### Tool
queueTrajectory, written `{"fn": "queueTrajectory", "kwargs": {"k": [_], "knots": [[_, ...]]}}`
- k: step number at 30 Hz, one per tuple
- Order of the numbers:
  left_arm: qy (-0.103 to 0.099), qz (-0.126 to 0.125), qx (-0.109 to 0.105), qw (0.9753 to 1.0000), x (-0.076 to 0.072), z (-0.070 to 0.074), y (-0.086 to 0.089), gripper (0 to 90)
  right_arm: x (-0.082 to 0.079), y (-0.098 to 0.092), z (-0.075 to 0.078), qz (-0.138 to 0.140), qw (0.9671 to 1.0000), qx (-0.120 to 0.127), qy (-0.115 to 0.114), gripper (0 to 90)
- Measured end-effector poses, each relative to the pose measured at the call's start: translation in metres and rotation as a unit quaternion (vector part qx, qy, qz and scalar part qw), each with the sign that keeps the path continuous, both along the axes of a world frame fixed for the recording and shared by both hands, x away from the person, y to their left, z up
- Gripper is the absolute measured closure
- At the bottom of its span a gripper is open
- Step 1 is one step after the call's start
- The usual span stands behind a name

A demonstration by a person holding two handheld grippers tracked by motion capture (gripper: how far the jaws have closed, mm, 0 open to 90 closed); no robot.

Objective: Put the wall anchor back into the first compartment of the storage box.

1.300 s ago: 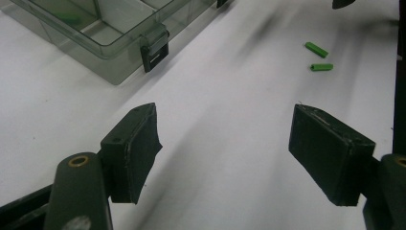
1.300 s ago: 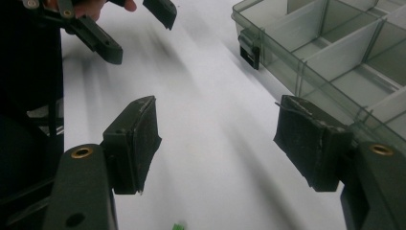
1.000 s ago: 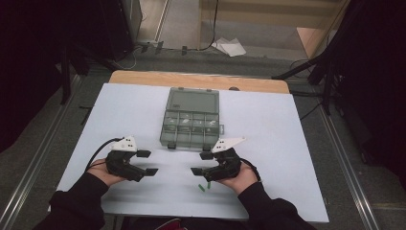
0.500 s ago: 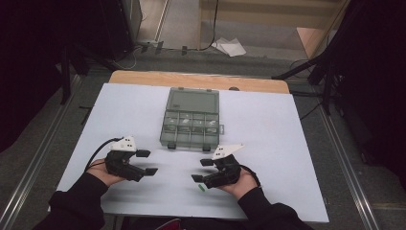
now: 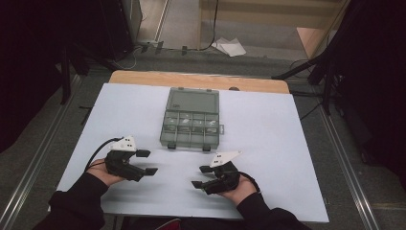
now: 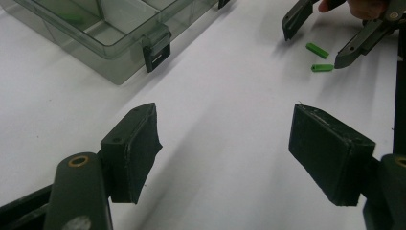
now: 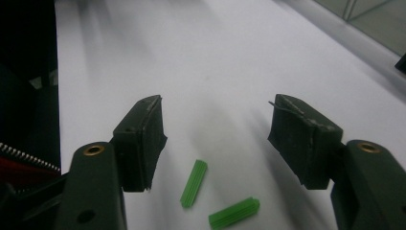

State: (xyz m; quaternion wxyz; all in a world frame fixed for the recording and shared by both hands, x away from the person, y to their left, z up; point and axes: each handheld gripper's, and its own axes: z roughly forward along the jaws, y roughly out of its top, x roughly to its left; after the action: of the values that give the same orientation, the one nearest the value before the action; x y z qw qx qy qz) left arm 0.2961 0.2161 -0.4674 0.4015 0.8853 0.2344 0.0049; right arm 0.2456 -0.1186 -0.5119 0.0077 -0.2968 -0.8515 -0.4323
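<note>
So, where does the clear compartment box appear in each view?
High view: the compartment box sits at the picture's centre.
Left gripper view: its latched front is in the top left corner.
Right gripper view: its edge is in the top right corner.
Shared landmark: the right hand-held gripper, near two green plugs.

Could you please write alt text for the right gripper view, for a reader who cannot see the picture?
The right gripper hangs with its black jaws wide open over two small green ribbed plugs that lie loose, near each other, on the white table. The corner of a clear plastic compartment box sits at the upper right.
</note>
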Motion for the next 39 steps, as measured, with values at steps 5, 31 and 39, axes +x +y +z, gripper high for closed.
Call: {"fn": "queueTrajectory", "kwargs": {"k": [5, 31, 39], "knots": [[0.0, 0.0, -0.001, 1.0, 0.0, 0.0, 0.0, 24.9, -0.006, 0.0, 0.0, 0.011, 0.9999, -0.009, -0.008, 43.3], [0.002, -0.003, -0.004, 1.0, 0.0, 0.0, -0.001, 24.9, -0.02, -0.002, -0.007, 0.025, 0.9986, -0.04, -0.025, 85.3], [0.001, -0.003, -0.005, 1.0, 0.0, 0.0, -0.001, 25.0, -0.014, -0.002, -0.005, 0.026, 0.9992, -0.026, 0.015, 85.4]]}}
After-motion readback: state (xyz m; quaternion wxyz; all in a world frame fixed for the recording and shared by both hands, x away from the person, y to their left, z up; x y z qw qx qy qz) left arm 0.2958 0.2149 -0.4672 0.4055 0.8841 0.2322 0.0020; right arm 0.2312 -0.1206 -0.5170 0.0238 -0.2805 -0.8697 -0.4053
